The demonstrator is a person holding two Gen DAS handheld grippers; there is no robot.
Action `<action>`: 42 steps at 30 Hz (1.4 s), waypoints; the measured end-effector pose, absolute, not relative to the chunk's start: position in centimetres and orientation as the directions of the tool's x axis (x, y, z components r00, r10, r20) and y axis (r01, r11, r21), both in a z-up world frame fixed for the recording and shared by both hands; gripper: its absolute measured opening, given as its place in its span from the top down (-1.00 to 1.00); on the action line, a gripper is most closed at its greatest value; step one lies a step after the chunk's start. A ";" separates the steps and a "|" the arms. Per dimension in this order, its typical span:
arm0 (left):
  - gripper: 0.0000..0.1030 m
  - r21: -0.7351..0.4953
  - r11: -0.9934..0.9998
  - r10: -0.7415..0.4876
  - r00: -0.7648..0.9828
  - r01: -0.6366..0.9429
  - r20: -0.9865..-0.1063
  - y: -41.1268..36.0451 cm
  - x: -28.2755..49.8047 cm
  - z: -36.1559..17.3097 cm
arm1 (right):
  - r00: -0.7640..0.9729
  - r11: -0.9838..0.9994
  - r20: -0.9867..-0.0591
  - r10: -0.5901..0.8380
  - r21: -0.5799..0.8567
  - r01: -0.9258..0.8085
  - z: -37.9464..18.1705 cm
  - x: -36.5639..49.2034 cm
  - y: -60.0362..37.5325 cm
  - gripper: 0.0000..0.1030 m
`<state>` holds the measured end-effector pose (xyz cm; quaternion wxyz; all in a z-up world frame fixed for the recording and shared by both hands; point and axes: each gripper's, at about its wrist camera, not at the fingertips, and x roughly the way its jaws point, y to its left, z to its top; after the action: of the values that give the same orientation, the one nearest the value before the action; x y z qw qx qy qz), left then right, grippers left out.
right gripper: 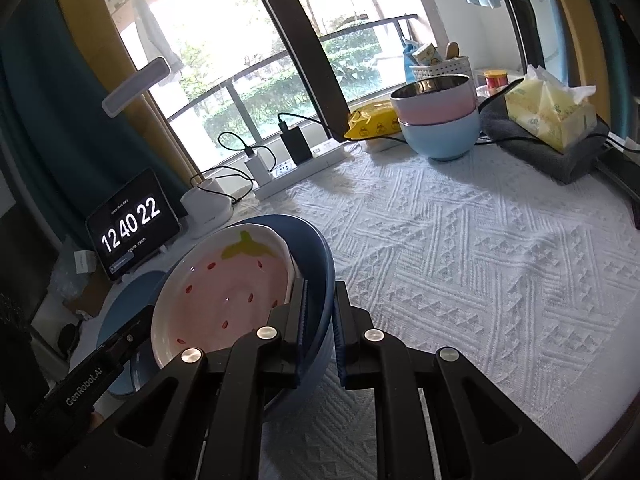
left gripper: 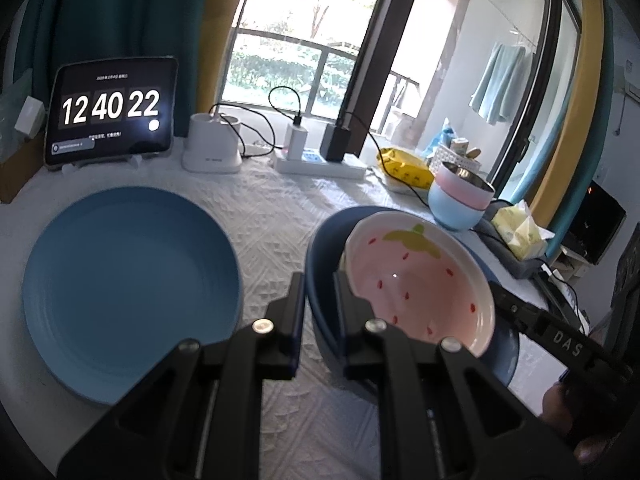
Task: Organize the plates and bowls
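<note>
A dark blue bowl (left gripper: 320, 248) (right gripper: 314, 240) hangs tilted just above the white tablecloth, with a pink strawberry-pattern dish (left gripper: 416, 280) (right gripper: 232, 280) lying slanted inside it. My left gripper (left gripper: 319, 300) is shut on the bowl's left rim. On the opposite rim my right gripper (right gripper: 320, 312) is shut. A large light blue plate (left gripper: 132, 292) (right gripper: 120, 308) lies flat to the left, partly hidden in the right wrist view. Further right, a pink bowl nested in a light blue bowl (left gripper: 456, 204) (right gripper: 440, 128) stands on the cloth.
Along the back edge stand a tablet clock (left gripper: 108, 112), a white lamp base (left gripper: 212, 148) and a power strip with chargers and cables (left gripper: 320, 160). A yellow packet (right gripper: 372, 120), a white basket (right gripper: 440, 68) and a tissue pack on a grey cloth (right gripper: 548, 116) crowd the right.
</note>
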<state>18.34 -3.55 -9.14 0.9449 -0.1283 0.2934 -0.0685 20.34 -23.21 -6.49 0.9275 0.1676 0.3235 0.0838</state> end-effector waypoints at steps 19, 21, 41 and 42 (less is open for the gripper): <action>0.75 -0.309 0.950 -0.199 0.848 0.043 -0.492 -1.1 17.1 -6.9 | 0.788 0.936 -0.548 0.282 0.339 -0.099 -3.5 20.4 -21.0 0.73; 0.75 -0.309 0.950 -0.195 0.852 0.041 -0.487 -0.7 17.0 -6.6 | 0.788 0.936 -0.546 0.285 0.336 -0.106 -3.2 20.4 -20.7 0.73; 0.73 -0.323 0.945 -0.106 0.887 -0.050 -0.449 5.6 15.5 -5.1 | 0.754 0.919 -0.541 0.373 0.331 -0.217 -1.6 22.2 -14.2 0.73; 0.73 -0.325 0.944 -0.102 0.888 -0.056 -0.448 6.0 15.4 -5.1 | 0.751 0.918 -0.543 0.376 0.330 -0.221 -1.6 22.3 -13.9 0.73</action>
<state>15.38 5.99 -5.10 0.9573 -0.1667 0.2359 -0.0121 22.31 -13.89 -1.65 0.9275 0.1234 0.3140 0.1611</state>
